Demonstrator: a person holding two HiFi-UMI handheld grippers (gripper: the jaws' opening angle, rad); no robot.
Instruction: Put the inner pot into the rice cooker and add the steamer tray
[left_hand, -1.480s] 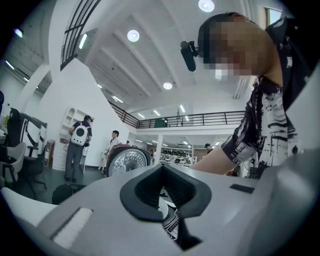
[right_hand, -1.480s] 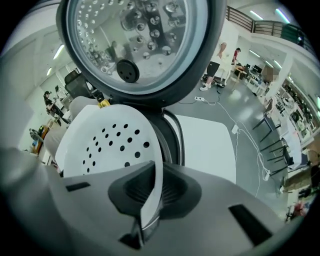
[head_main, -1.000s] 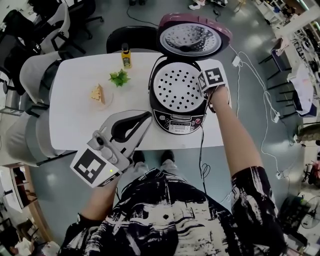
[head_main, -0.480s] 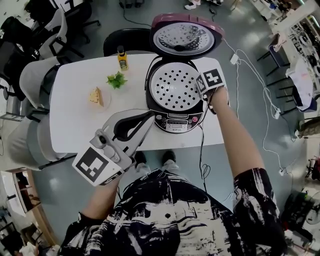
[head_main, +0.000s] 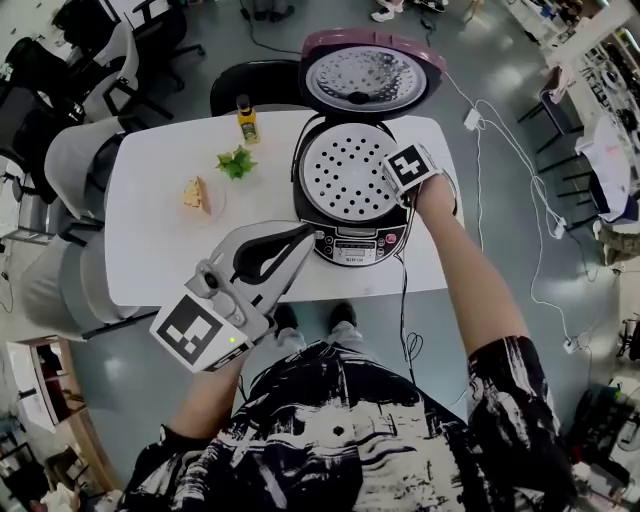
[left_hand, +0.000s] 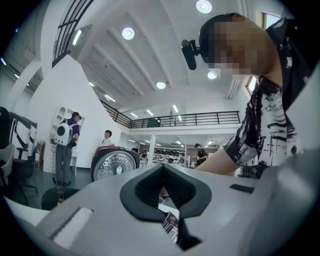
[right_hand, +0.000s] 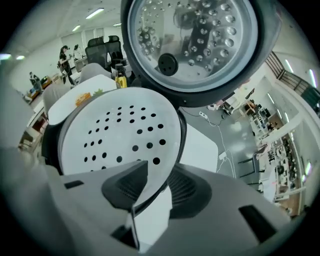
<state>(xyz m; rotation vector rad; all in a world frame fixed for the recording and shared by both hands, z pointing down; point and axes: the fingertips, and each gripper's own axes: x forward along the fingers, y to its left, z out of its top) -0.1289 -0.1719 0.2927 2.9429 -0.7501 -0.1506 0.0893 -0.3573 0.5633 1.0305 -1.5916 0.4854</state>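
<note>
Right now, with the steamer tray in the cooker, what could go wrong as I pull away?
The right gripper's jaws are opening, but the steamer tray rim is between them: pulling out crooked could snag and tip it. The lid stands behind that gripper; a high retreat might knock it. The cord hanging off the table edge could catch your forearm.

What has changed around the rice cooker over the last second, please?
The right gripper has rolled at the right rim of the rice cooker, and its jaws are opening, letting go of the steamer tray, whose edge is between them. The steamer tray, the open rice cooker and the left gripper stayed put.
</note>
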